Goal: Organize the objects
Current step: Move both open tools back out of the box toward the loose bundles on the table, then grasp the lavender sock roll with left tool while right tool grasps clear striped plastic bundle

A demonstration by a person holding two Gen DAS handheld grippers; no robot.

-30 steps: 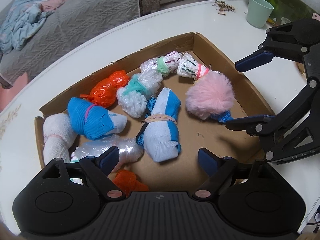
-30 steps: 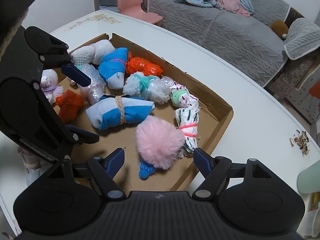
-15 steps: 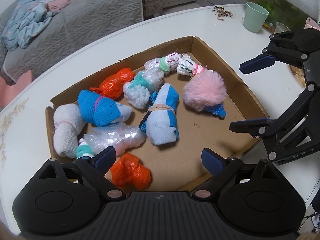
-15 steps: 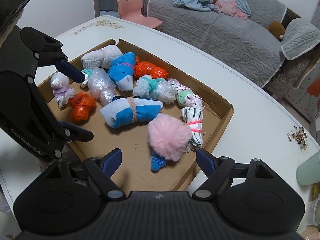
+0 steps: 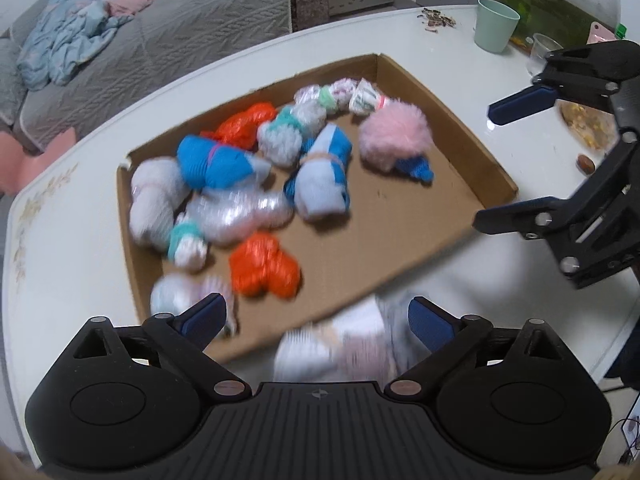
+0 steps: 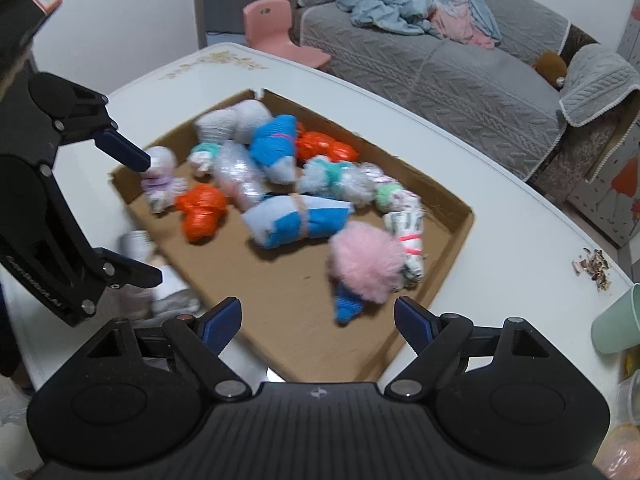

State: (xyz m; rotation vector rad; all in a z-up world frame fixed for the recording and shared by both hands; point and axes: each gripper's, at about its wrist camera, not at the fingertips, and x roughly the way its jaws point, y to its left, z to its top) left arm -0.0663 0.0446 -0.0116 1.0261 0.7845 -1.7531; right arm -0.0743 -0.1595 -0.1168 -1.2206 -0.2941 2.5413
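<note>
A shallow cardboard tray (image 5: pixel 460 136) (image 6: pixel 448 276) on the white table holds several rolled sock bundles: a pink fluffy one (image 5: pixel 394 136) (image 6: pixel 366 262), a blue-and-white one (image 5: pixel 324 178) (image 6: pixel 296 220), orange ones (image 5: pixel 264 266) (image 6: pixel 200 210). A blurred white and pink bundle (image 5: pixel 344 350) lies on the table outside the tray's near edge, also in the right wrist view (image 6: pixel 160 280). My left gripper (image 5: pixel 316 320) is open and empty just above that bundle. My right gripper (image 6: pixel 318 316) is open and empty over the tray's near edge.
A green cup (image 5: pixel 496 26) (image 6: pixel 618 322) stands on the table beyond the tray, with seed husks (image 5: pixel 436 22) scattered nearby. A grey sofa (image 6: pixel 440 52) with clothes and a pink chair (image 6: pixel 276 36) stand past the table edge.
Both grippers have pulled back from the tray. The white and pink bundle outside the tray has come into view between my left fingers. The pink fluffy bundle stays in the tray.
</note>
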